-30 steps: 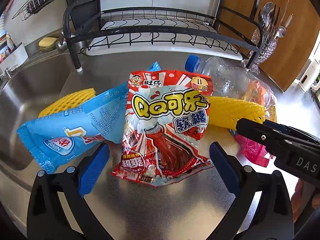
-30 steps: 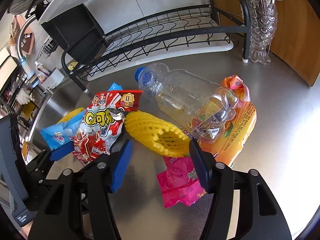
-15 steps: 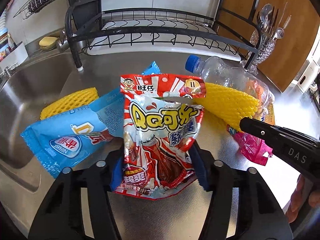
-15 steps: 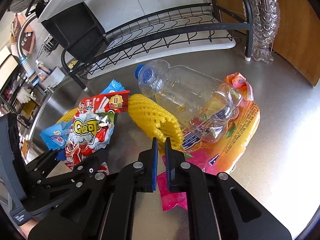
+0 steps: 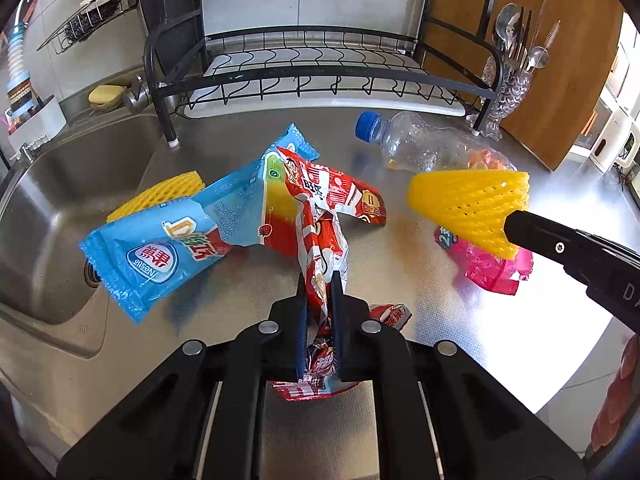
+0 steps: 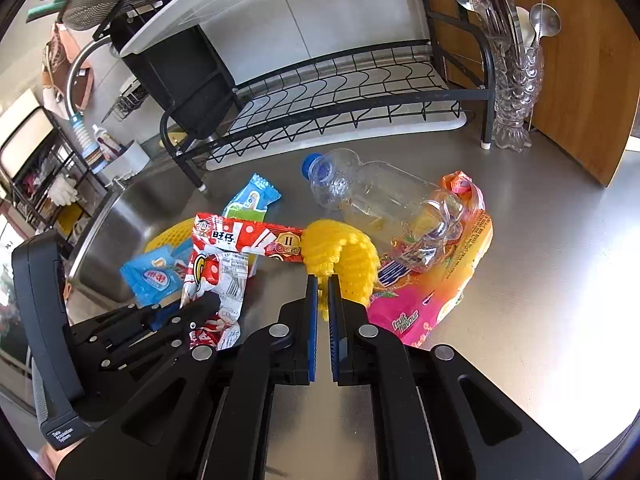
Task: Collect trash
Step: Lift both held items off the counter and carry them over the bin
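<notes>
Trash, assorted, on a steel counter [image 6: 540, 280] beside a sink [image 5: 44, 208].

Red candy wrapper [image 5: 320, 216]: centre of the left wrist view, crumpled and pinched lengthwise. Left gripper [image 5: 319, 300] enters from the bottom of that view, pointing steeply down; its jaws are closing, and the blue pads already press the wrapper from both sides. In the right wrist view the same gripper comes in from the lower left.

Blue ice-cream wrapper [image 5: 168, 236]: left of centre, its upper part tucked against the red wrapper, its lower end over the sink's edge.

Yellow foam net [image 6: 344, 256]: centre of the right wrist view, gripped at its near edge. Right gripper [image 6: 323, 292] rises from the bottom of that view, angled downward, fingers drawn together to a narrow slit on the mesh. In the left wrist view the net hangs at right of centre from the black finger tip, clear of the counter.

Second yellow foam net [image 5: 160, 194]: left, at the sink's rim, partly under the blue wrapper.

Pink wrapper [image 5: 492, 268]: right, on the counter below the held net.

Clear plastic bottle [image 6: 384, 208], blue cap: lying on its side, upper centre, over an orange packet [image 6: 468, 248].

Dish rack [image 5: 320, 68]: black wire, upper centre. Cutlery holder [image 6: 516, 92]: glass, upper right.
</notes>
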The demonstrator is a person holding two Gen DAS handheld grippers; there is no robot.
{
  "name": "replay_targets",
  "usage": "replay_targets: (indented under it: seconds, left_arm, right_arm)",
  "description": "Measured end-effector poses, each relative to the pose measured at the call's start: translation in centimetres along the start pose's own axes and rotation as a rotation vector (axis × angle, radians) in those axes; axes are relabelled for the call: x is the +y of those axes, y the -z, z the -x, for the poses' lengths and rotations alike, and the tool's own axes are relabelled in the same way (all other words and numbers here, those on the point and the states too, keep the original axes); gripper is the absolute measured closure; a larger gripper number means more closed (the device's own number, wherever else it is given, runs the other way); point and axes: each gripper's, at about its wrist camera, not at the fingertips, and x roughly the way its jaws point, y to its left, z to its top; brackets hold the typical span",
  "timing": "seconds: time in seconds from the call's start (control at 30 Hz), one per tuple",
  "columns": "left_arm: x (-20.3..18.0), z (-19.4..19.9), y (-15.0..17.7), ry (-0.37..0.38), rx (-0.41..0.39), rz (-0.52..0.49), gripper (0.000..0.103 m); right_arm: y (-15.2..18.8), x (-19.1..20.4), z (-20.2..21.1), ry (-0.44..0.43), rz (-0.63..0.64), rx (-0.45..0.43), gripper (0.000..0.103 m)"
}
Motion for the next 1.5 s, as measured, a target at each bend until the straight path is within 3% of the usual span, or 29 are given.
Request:
replay_targets:
  seconds: [0.23,0.57,1.0,1.23,1.5]
  left_arm:
    - [-0.9,2.4,2.1,0.007,-0.015,-0.026,0.096]
    - [-1.7,8.8,6.5,0.021,-0.074,-0.044,0.096]
    - [-2.3,14.4,17.6,0.057,-0.088,-0.04,0.096]
    - [-2.4,13.4,23.5,0.063,-0.037,-0.04,0.096]
    - [-1.4,7.2,29.0,0.078,0.089,-0.002,0.095]
  right_arm:
    - [1.4,0.8,2.4,0.0,0.008,-0.021,0.097]
    - [5.1,2.5,7.7,0.008,0.029,-0.063,0.097]
    - [15.2,4.9,13.0,0.025,0.071,-0.057,0.097]
    - [21.3,4.8,12.7,0.029,0.064,0.0,0.097]
    - [26.9,2.4,7.4,0.047,0.011,0.137,0.097]
